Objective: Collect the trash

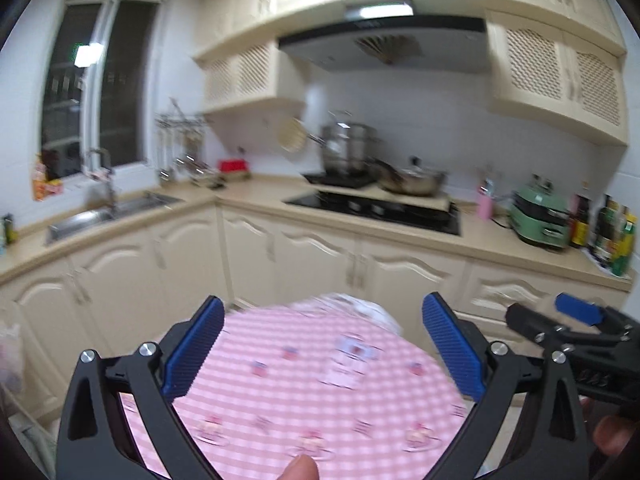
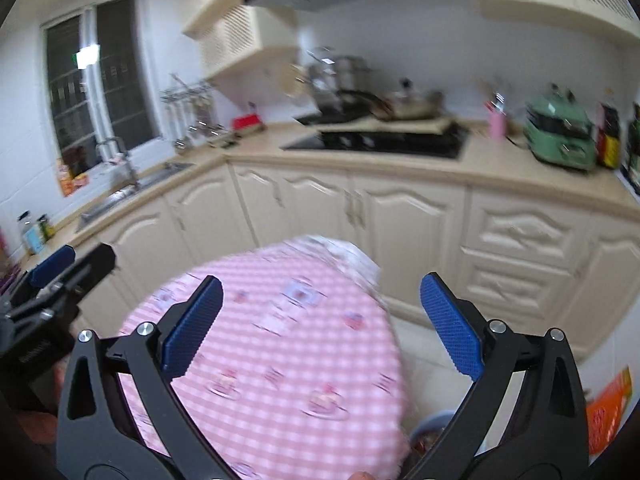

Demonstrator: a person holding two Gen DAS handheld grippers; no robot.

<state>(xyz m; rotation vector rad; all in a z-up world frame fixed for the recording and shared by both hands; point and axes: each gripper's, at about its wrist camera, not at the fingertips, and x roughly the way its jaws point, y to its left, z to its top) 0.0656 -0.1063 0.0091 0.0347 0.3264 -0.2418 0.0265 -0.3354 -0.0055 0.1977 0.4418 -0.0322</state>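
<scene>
Bright indoor light, dark window [image 1: 96, 92] glare spot, heavy motion blur, fisheye bending, black vignette corners.

Desk [image 1: 304, 392] in foreground, cabinets behind it. Worktop runs in an L: sink [image 1: 108, 216] on left run under window [image 1: 96, 88]; hob [image 1: 376, 208] on back run beneath hood [image 1: 384, 46]. Pots [image 1: 412, 182] on hob. Cooker appliance [image 1: 542, 216] right of hob, bottles [image 1: 616, 236] right of that. Utensil rack [image 1: 184, 148] between sink and hob. Both views blurred.
</scene>
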